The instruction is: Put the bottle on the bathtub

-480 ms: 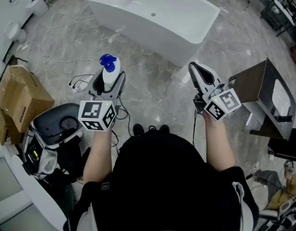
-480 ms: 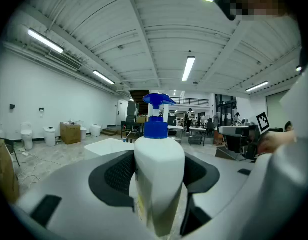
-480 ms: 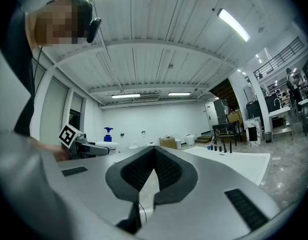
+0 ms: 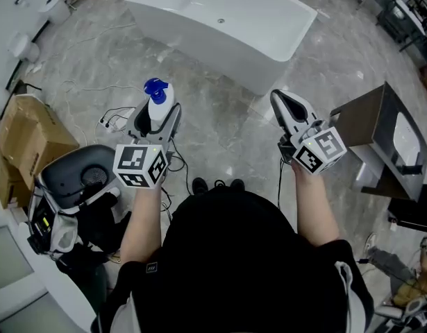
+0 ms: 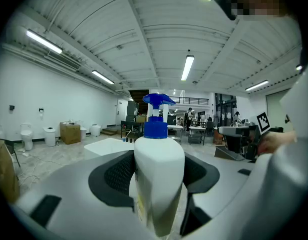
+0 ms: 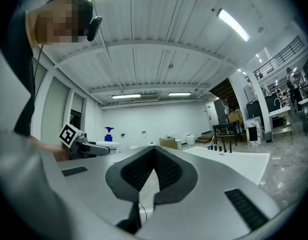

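A white pump bottle (image 4: 157, 104) with a blue pump head stands upright between the jaws of my left gripper (image 4: 154, 120), which is shut on its body. In the left gripper view the bottle (image 5: 158, 174) fills the middle, pressed by both black pads. The white bathtub (image 4: 269, 50) stands on the marble floor ahead, well beyond both grippers; its rim (image 5: 106, 146) shows low behind the bottle. My right gripper (image 4: 286, 109) is held out at the right with its jaws shut and nothing between them; in its own view the right gripper (image 6: 154, 171) shows pads meeting.
A brown cardboard box (image 4: 26, 141) and a black-and-grey machine (image 4: 74, 186) sit at the left. A dark stand (image 4: 380, 141) is at the right. White cables (image 4: 109, 120) lie on the floor near the left gripper.
Both grippers and the bottle have kept their places. The machine at the lower left has shifted slightly in the picture.
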{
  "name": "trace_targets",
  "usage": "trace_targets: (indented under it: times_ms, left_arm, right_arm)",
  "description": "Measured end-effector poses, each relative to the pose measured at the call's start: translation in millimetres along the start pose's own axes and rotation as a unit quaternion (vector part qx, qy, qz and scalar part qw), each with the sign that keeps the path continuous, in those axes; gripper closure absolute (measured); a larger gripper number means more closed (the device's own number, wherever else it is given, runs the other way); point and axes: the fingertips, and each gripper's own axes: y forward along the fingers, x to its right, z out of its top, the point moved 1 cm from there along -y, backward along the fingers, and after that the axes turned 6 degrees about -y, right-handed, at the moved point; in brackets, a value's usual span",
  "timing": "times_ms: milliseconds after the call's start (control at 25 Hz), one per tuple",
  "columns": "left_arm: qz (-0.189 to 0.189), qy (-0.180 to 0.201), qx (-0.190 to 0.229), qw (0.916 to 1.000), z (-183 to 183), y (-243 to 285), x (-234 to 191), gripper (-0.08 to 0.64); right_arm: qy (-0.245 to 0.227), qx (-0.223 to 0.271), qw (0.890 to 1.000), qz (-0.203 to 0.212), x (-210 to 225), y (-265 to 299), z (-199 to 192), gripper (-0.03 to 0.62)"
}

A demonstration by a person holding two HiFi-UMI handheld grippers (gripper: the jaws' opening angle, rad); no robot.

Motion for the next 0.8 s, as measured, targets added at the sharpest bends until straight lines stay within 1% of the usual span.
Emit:
trace_targets:
  times_ms: [360,520,680,800]
  left_arm:
    - [0.012,-0.002,0.000,0.9999,-2,1,28,0.287]
    - [0.018,-0.003,0.000,0.9998,-11,2,42,0.286]
    - [0.013,-0.006,-0.003,0.9999,-20,6,61,0.286]
    - [0.011,-0.008,-0.004,0.9999,-20,9,61,0.285]
  right_arm:
    - [-0.004,-0.002,1.000,0.006,16,-38,-1,0.565]
    - [-0.002,-0.005,1.000,0.013,23,-55,-7,0.565]
    - [0.008,-0.012,1.000,0.018,32,-72,-18,0.565]
    - [0.019,-0.019,0.999,0.018,35,-71,-22,0.563]
